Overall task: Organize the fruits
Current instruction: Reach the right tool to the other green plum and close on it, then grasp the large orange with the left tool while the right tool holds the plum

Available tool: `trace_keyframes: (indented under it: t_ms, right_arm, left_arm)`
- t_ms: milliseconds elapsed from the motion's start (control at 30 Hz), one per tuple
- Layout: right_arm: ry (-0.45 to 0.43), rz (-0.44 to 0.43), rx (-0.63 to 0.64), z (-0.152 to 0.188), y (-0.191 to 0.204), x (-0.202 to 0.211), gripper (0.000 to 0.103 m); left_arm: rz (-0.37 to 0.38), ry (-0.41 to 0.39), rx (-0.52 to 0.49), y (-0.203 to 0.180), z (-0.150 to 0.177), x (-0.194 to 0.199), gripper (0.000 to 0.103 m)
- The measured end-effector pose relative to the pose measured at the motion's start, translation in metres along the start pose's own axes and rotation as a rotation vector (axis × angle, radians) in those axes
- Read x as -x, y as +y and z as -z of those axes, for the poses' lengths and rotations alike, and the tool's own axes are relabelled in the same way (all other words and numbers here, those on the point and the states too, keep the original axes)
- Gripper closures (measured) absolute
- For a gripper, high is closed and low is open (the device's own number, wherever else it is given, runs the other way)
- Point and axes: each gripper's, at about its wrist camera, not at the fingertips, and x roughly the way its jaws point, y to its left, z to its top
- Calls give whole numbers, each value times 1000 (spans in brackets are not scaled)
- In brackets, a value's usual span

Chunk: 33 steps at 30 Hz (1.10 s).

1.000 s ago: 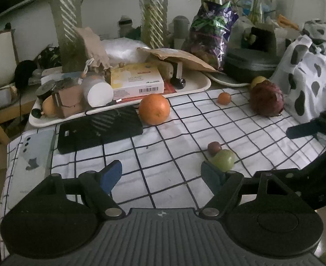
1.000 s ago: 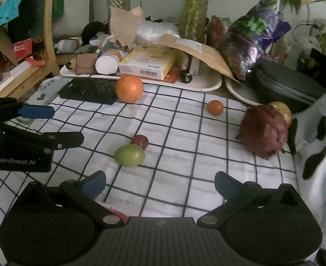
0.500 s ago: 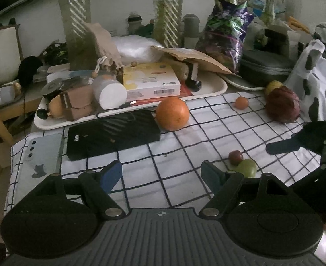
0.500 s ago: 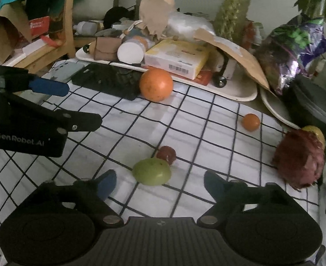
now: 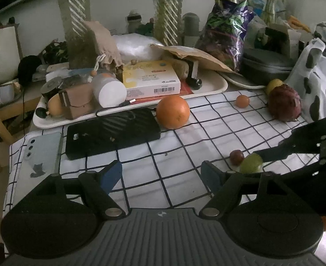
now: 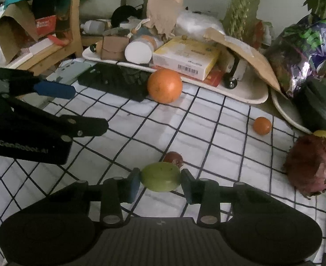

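My right gripper [image 6: 160, 181] is shut on a green fruit [image 6: 160, 179] that rests on the checked cloth [image 6: 207, 137]; the fruit also shows in the left wrist view [image 5: 251, 163]. A small dark red fruit [image 6: 173, 157] lies just behind it. A big orange [image 6: 164, 86] sits by the tray, a small orange fruit [image 6: 262, 125] further right, and a dark red dragon fruit [image 6: 310, 168] with a yellow fruit [image 6: 324, 135] behind it at the right edge. My left gripper [image 5: 161, 174] is open and empty, low over the cloth to the left.
A cream tray [image 5: 207, 89] full of boxes and a white jar stands at the back. A black power bank [image 5: 112, 133] and a phone [image 5: 42, 153] lie at the left. A black case [image 5: 267, 66] and a spotted bag [image 5: 318, 84] are at the right.
My right gripper moved forward and left to the green fruit and closed on it. My left gripper drifted left and stayed open.
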Motion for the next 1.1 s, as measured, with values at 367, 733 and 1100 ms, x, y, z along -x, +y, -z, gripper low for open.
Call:
trace_keyframes:
  t_ms: [367,733,1100]
  right_arm:
    - [-19,22,-64,7,-30,16,62]
    - [-32,46,-139,9,-57,24,62]
    - [-8,60,-193,8,-70,25,62]
  left_arm:
    - [-1,-31,2,-2,-7,-12,26]
    - [31,-97,-50,-13,-18,-35,26]
    - [19,-161,-74,-12,-28,-57,26]
